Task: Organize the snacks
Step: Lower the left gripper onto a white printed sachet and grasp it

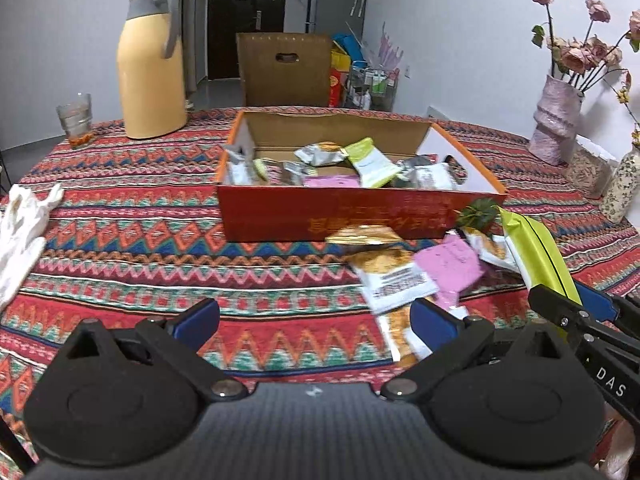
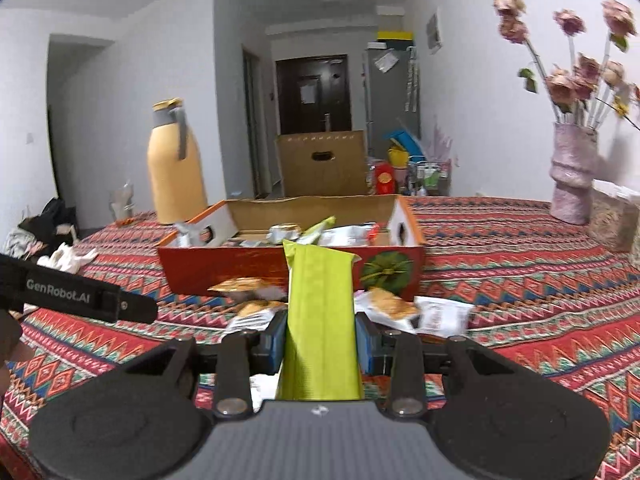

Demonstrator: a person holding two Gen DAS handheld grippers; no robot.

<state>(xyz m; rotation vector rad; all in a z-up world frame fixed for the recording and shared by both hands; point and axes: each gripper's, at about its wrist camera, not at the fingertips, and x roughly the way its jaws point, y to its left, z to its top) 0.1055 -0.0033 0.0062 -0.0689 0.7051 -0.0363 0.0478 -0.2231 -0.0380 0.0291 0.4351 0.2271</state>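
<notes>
An open red cardboard box stands mid-table and holds several snack packets. More packets lie loose in front of it: orange-and-white ones, a pink one and a white one. My right gripper is shut on a lime-green packet, held upright above the loose pile, short of the box. My left gripper stands open over the tablecloth with nothing between its fingers, just left of the pile. The right gripper shows at the right edge of the left wrist view.
A yellow thermos jug and a glass stand at the back left. A pink vase of flowers and a patterned bottle stand at the right. A white cloth lies at the left edge. A cardboard-backed chair stands behind the table.
</notes>
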